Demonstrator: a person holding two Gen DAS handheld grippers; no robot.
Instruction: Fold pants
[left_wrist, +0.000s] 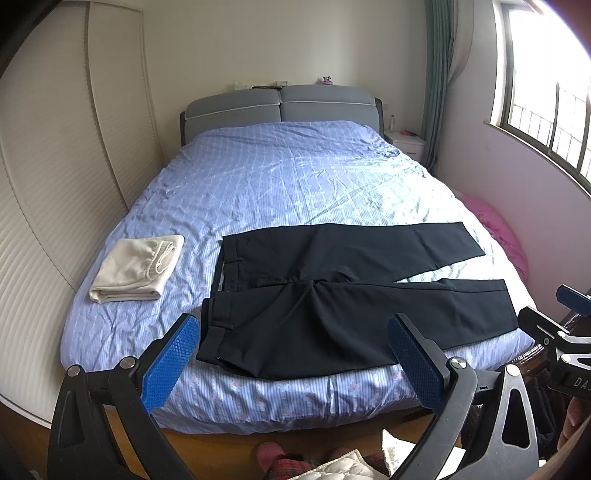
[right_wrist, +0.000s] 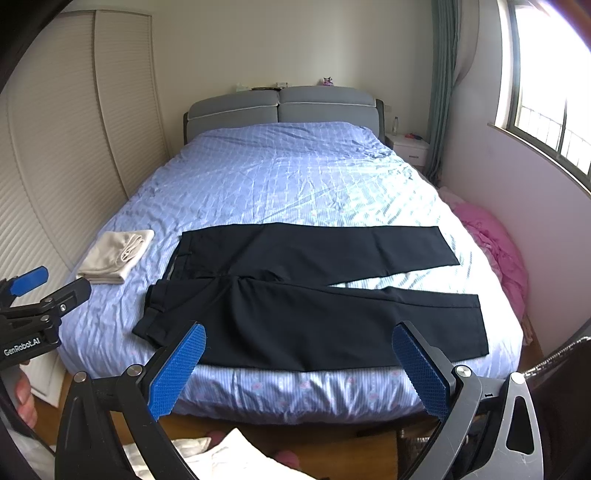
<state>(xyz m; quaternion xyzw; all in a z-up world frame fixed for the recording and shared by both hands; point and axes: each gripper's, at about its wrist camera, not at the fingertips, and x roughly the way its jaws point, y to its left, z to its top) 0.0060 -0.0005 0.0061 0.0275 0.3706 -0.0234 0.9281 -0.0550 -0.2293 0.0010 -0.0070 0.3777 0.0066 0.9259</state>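
Observation:
Dark navy pants lie spread flat across the foot of the bed, waistband to the left, both legs running right and splayed apart at the cuffs. My left gripper hangs open in the air in front of the bed's foot, above the waist end, with nothing between its blue pads. My right gripper is likewise open and empty, hovering before the near leg. Each gripper shows at the edge of the other's view: the right gripper and the left gripper.
A folded cream garment rests on the blue striped bedcover left of the pants. A pink bundle sits between the bed and the window wall. A white nightstand stands by the grey headboard. Wardrobe doors line the left.

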